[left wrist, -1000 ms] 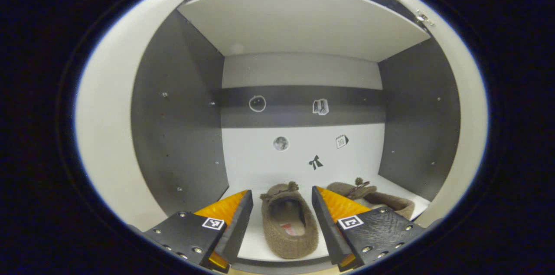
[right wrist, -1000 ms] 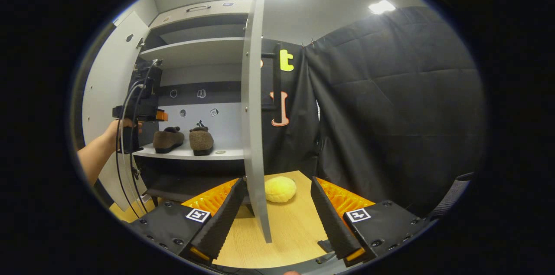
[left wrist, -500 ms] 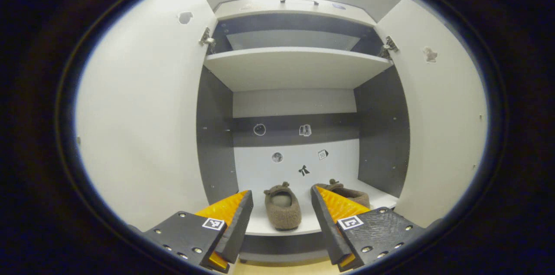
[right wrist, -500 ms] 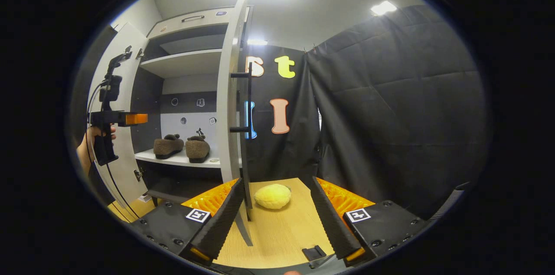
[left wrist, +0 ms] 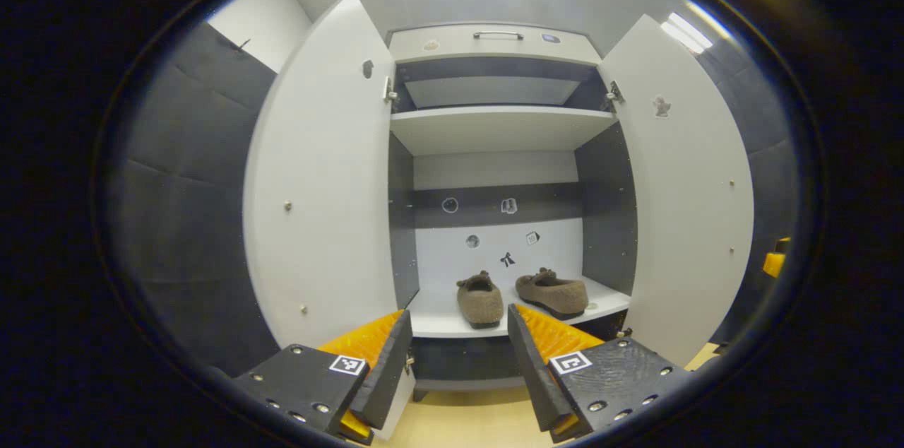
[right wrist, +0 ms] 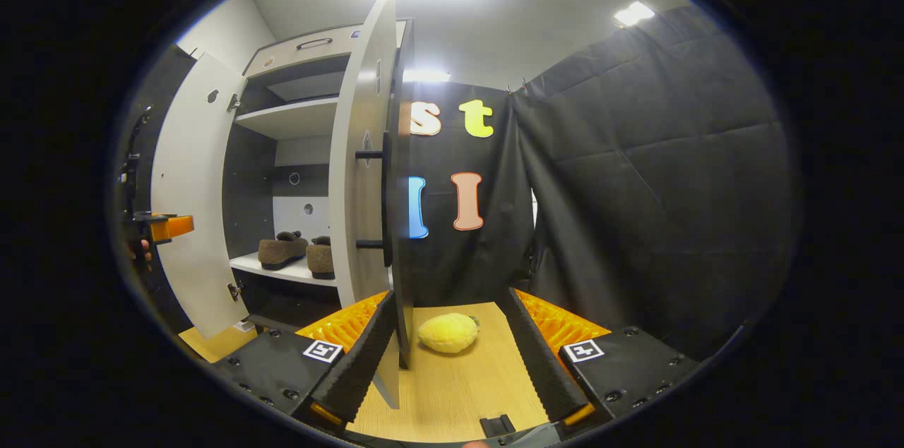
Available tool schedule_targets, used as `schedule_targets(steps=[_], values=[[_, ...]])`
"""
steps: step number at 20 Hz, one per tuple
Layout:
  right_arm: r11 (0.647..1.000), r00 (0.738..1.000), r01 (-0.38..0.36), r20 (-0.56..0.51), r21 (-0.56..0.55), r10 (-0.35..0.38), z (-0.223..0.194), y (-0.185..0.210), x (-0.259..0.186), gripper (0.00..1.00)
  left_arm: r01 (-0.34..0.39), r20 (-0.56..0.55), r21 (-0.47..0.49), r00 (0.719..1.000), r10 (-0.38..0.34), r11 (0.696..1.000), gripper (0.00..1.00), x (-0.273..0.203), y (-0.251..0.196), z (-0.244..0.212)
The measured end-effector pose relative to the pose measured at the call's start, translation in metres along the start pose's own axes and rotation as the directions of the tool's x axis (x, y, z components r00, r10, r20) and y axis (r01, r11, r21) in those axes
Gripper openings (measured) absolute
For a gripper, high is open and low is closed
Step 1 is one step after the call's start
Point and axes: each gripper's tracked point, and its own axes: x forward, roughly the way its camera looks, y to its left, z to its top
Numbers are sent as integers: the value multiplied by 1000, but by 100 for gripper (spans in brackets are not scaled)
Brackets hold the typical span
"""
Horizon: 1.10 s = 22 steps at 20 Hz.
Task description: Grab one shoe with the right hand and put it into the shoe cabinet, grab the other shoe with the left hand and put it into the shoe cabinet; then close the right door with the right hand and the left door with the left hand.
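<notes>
Two brown fuzzy shoes point(left wrist: 480, 299) point(left wrist: 552, 292) sit side by side on the lower shelf point(left wrist: 441, 324) of the white shoe cabinet. Both doors stand wide open: the left door point(left wrist: 318, 179) and the right door point(left wrist: 681, 186). My left gripper point(left wrist: 459, 363) hangs open and empty in front of the cabinet, well back from the shelf. My right gripper point(right wrist: 452, 363) is open on the outer side of the right door point(right wrist: 364, 172), whose black handle point(right wrist: 387, 201) faces it. The door's lower edge stands just by its left finger. The shoes point(right wrist: 282, 250) and the left gripper point(right wrist: 159, 225) also show there.
A yellow plush ball point(right wrist: 447, 332) lies on the wooden floor point(right wrist: 459, 391) ahead of the right gripper, beside the right door. An upper shelf point(left wrist: 498, 126) and a top drawer point(left wrist: 494, 42) close off the cabinet above. Black cloth walls surround the booth.
My left gripper has drawn back out of the cabinet, leaving the shoe on the shelf. The right gripper has shifted to the outer side of the right door, so its handle shows.
</notes>
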Motion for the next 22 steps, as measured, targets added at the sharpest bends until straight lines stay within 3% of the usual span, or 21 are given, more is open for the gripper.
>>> schedule_targets(steps=[1, 2, 3, 5, 6, 7, 8, 9, 11, 12, 13, 14, 16, 17, 18, 19, 22], values=[[1000, 1000, -1, 11, 5, 1, 8, 1, 3, 98, -14, -7, -5, 1000, 14, 1000, 72, -10, 8, -4], [1000, 1000, 2, 23, 6, -2, 15, 2, 8, 98, -26, -13, -13, 1000, 26, 1000, 72, -21, 17, -7], [1000, 999, 8, 36, 0, -8, 23, 2, 13, 98, -39, -16, -22, 999, 39, 999, 78, -29, 26, -8], [998, 997, 52, 64, -18, -51, 41, -5, 23, 98, -61, -14, -34, 998, 61, 998, 78, -43, 46, -10], [997, 995, 73, 77, -20, -71, 49, -7, 27, 96, -75, -9, -36, 997, 74, 997, 85, -51, 58, -11], [996, 992, 91, 89, -15, -90, 58, -8, 30, 96, -85, -2, -36, 996, 85, 996, 85, -58, 71, -9], [994, 989, 108, 100, -6, -106, 66, -8, 32, 96, -96, 1, -36, 995, 96, 995, 78, -63, 86, -8], [993, 987, 122, 109, 0, -121, 73, -7, 35, 98, -109, 0, -36, 994, 109, 993, 85, -66, 99, -7], [988, 981, 155, 121, -7, -153, 82, -1, 42, 96, -133, 2, -44, 991, 133, 990, 85, -73, 126, -8], [986, 979, 167, 120, -14, -164, 84, 2, 44, 96, -147, 4, -48, 989, 148, 988, 78, -76, 141, -7], [985, 979, 172, 117, -25, -168, 86, 9, 46, 96, -161, 5, -52, 987, 162, 986, 78, -79, 157, -7], [985, 979, 172, 117, -36, -166, 88, 17, 47, 96, -175, 7, -55, 984, 175, 983, 85, -80, 172, -8], [971, 970, 216, 134, -98, -203, 91, 20, 46, 91, -197, 12, -61, 980, 198, 978, 85, -81, 197, -8], [966, 968, 226, 143, -128, -208, 92, 24, 44, 94, -206, 14, -64, 978, 207, 977, 78, -81, 207, -8], [964, 968, 225, 146, -142, -204, 94, 29, 41, 94, -211, 17, -68, 977, 213, 975, 78, -81, 217, -9], [978, 980, 155, 145, -139, -135, 98, 49, 35, 94, -214, 18, -70, 976, 216, 974, 78, -79, 226, -9], [972, 974, 197, 142, -130, -179, 96, 51, 38, 84, -224, 24, -77, 974, 227, 971, 78, -74, 246, -11]])
